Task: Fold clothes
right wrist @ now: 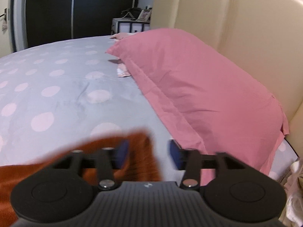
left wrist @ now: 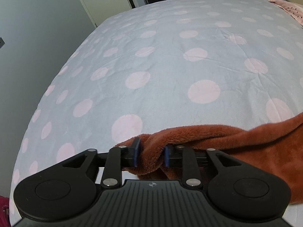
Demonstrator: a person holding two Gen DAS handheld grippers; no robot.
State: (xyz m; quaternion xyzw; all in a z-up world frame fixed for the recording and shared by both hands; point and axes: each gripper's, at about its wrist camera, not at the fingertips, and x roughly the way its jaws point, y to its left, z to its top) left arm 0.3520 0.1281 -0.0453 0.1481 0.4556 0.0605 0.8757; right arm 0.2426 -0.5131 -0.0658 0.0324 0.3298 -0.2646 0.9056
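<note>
A rust-orange fleece garment lies on the bed at the lower right of the left wrist view. My left gripper is shut on a bunched edge of it, cloth filling the gap between the blue pads. In the right wrist view the same garment shows blurred at lower left. My right gripper is open; the cloth's corner lies against the left finger, and the right finger stands clear of it.
The bed has a grey cover with pink dots. A pink pillow lies against a cream headboard on the right. Dark wardrobe doors and a bedside shelf stand beyond the bed. Light cloth is piled at far right.
</note>
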